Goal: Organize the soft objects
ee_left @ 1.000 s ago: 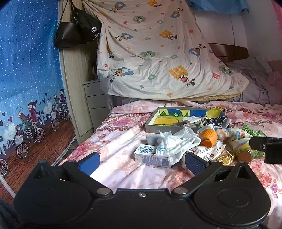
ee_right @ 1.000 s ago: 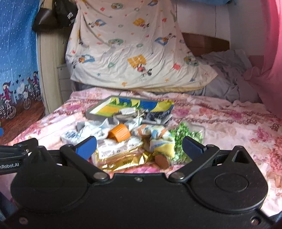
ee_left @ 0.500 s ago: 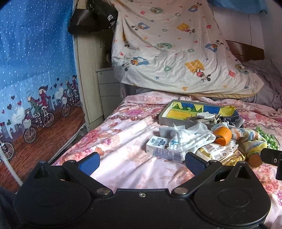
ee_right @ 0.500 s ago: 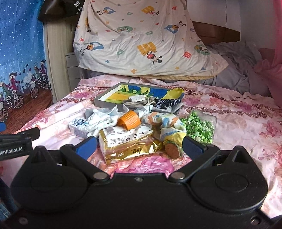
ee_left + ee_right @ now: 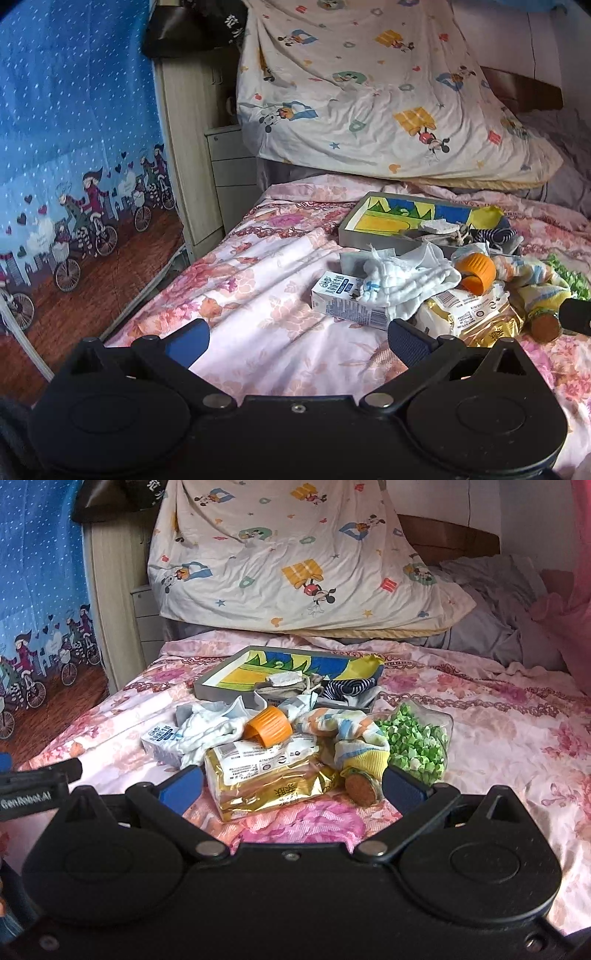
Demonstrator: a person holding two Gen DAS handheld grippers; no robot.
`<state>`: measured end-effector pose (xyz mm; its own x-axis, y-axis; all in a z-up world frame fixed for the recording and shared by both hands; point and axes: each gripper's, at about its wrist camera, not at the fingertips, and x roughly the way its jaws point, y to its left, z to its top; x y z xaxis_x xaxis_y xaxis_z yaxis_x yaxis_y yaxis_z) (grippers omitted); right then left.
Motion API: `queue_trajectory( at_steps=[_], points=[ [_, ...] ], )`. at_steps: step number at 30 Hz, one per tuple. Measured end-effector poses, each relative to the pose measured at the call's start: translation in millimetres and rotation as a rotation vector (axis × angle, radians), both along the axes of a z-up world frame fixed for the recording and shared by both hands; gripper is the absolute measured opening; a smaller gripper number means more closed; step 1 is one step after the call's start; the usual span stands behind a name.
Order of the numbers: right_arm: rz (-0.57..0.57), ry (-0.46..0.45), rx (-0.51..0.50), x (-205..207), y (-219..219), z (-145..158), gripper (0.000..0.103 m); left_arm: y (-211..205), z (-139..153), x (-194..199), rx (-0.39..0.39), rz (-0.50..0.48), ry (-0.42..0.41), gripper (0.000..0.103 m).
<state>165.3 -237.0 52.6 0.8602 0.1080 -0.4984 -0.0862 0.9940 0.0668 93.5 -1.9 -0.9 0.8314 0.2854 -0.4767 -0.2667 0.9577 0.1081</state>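
A heap of things lies on the pink floral bed. A white crumpled cloth [image 5: 406, 280] [image 5: 207, 731] drapes over a small milk carton [image 5: 340, 299] [image 5: 159, 742]. A striped pastel sock [image 5: 354, 734] [image 5: 532, 277] lies beside an orange cap [image 5: 267, 725] [image 5: 476, 273]. Behind them a grey tray [image 5: 221, 683] [image 5: 354, 229] holds a navy striped cloth [image 5: 347, 688] and beige fabric. My left gripper [image 5: 295, 338] is open and empty, short of the carton. My right gripper [image 5: 291, 788] is open and empty, just before a gold packet [image 5: 269, 779].
A clear container of green paper stars [image 5: 417, 742] lies right of the sock, with a cork stopper [image 5: 362, 788] in front. A cartoon-print quilt [image 5: 295, 561] hangs behind the tray. A wooden cabinet [image 5: 188, 155] and blue curtain [image 5: 74, 129] stand left of the bed.
Both grippers have drawn back a little from the heap and the left view has swung left. Both stay open. Nothing on the bed has moved.
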Motion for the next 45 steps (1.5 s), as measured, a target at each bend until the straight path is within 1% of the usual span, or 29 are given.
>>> queue_trajectory(
  at_steps=[4, 7, 12, 15, 19, 22, 25, 28, 33, 37, 42, 44, 45],
  points=[
    [0.014, 0.036, 0.015, 9.7, 2.7, 2.7, 0.102, -2.7, 6.9, 11.7, -0.006, -0.003, 0.017, 0.102],
    [0.028, 0.073, 0.048, 22.3, 3.7, 4.7, 0.102, -3.9, 9.7, 25.8, -0.023, -0.013, 0.041, 0.102],
    [0.046, 0.131, 0.114, 49.6, -0.1, 6.8, 0.102, -3.3, 9.5, 56.8, -0.021, -0.052, 0.086, 0.102],
    [0.042, 0.157, 0.157, 69.9, -8.0, 4.2, 0.102, -0.5, 6.4, 76.5, -0.027, -0.095, 0.103, 0.102],
    [0.023, 0.207, 0.257, 100.1, -23.1, -4.5, 0.102, 1.7, 0.6, 101.8, -0.043, -0.185, 0.119, 0.102],
    [0.027, 0.249, 0.366, 117.8, -31.2, -13.7, 0.102, -4.8, -4.0, 117.1, -0.014, -0.271, 0.122, 0.102],
    [0.024, 0.29, 0.449, 132.4, -33.0, -20.7, 0.102, -16.5, -7.8, 129.2, 0.049, -0.357, 0.096, 0.102],
    [0.033, 0.3, 0.484, 144.5, -29.4, -24.6, 0.102, -28.3, -11.5, 137.0, 0.095, -0.427, 0.061, 0.102],
    [0.021, 0.327, 0.523, 167.3, -21.2, -34.6, 0.102, -36.9, -27.4, 142.5, 0.123, -0.511, 0.034, 0.102],
    [0.009, 0.353, 0.595, 180.7, -19.9, -47.2, 0.102, -41.3, -40.4, 143.4, 0.146, -0.57, 0.038, 0.102],
    [0.0, 0.392, 0.673, 191.7, -24.4, -69.0, 0.102, -49.7, -50.0, 151.2, 0.164, -0.632, 0.053, 0.102],
    [0.0, 0.402, 0.699, 193.6, -26.0, -74.6, 0.102, -52.2, -53.2, 154.6, 0.165, -0.651, 0.06, 0.096],
    [0.001, 0.403, 0.701, 194.8, -26.0, -76.9, 0.102, -52.9, -54.9, 156.7, 0.162, -0.656, 0.067, 0.095]
  ],
)
